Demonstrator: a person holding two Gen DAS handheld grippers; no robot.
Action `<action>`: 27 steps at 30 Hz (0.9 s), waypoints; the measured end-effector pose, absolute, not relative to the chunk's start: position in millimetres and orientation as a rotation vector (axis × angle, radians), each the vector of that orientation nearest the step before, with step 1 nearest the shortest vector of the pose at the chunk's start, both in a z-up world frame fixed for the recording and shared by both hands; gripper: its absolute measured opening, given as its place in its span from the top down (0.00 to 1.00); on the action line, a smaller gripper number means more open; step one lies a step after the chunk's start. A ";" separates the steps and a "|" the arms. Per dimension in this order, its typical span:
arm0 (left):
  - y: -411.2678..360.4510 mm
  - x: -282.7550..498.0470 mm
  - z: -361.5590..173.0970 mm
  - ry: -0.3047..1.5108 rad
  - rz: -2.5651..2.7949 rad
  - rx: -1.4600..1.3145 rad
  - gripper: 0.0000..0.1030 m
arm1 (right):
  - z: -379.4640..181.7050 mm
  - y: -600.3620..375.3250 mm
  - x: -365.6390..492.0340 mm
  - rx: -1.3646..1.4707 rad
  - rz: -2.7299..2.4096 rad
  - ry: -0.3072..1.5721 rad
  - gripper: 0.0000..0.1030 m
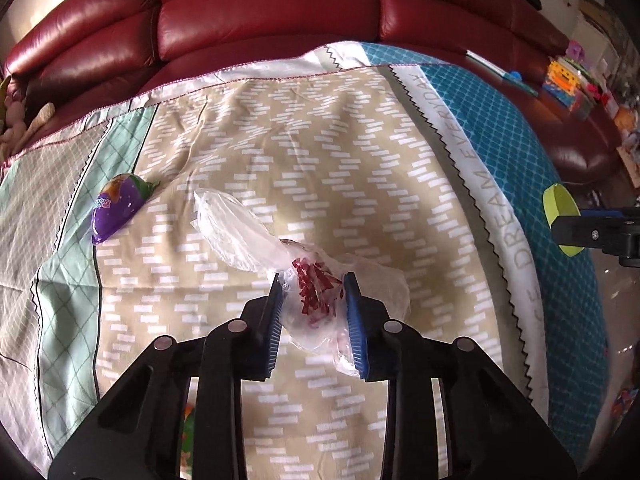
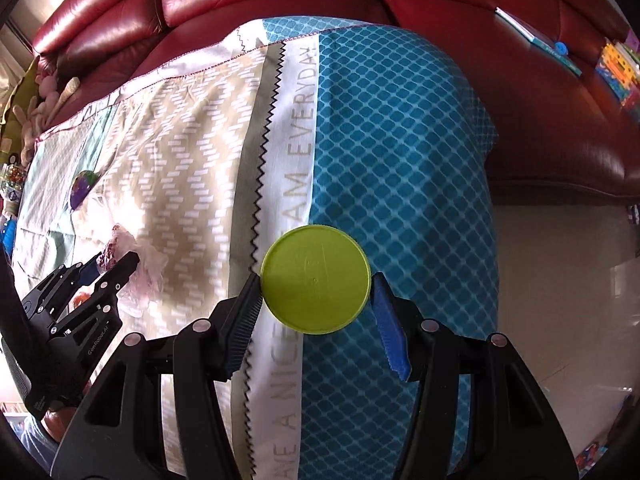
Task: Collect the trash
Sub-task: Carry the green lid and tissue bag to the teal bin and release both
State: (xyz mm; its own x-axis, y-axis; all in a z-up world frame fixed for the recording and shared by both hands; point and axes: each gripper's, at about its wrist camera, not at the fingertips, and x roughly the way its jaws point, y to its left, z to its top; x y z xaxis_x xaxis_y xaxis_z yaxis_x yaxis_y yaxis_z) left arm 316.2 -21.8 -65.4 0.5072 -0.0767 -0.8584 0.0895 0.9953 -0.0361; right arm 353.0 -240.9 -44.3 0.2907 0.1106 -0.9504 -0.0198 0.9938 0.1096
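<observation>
1. The step in hand looks like picking up: the left hand-held gripper (image 1: 312,292) has its two blue pads on either side of a clear plastic bag (image 1: 256,236) with red scraps inside, which lies on the patterned cloth (image 1: 320,152) spread over the worktop. The pads touch the crumpled plastic on both sides, so I judge it gripped, though loosely.
2. The right hand-held gripper (image 2: 316,292) is closed on a lime-green lid (image 2: 315,279), clamped edge to edge between its pads and held above the blue part of the cloth.
3. A purple wrapper (image 1: 116,208) lies well to the left of the bag, apart from both grippers and untouched.
4. The next move probably calls for lifting the bag clear of the cloth without letting the thin plastic slip, then carrying both items to a bin; no bin shows in either view.
5. The purple wrapper would be left for a later pass.
</observation>
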 end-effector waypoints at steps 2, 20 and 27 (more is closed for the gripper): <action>-28.2 297.7 -54.9 1.004 -0.162 0.010 0.72 | -38.2 -250.6 336.4 0.102 0.084 1.263 0.48; -232.6 156.0 -11.7 0.944 -0.625 0.204 0.70 | -18.0 -430.4 115.6 0.275 -0.182 1.205 0.48; -320.7 113.4 -26.5 0.961 -0.771 0.313 0.69 | -29.4 -494.8 50.4 0.363 -0.278 1.204 0.48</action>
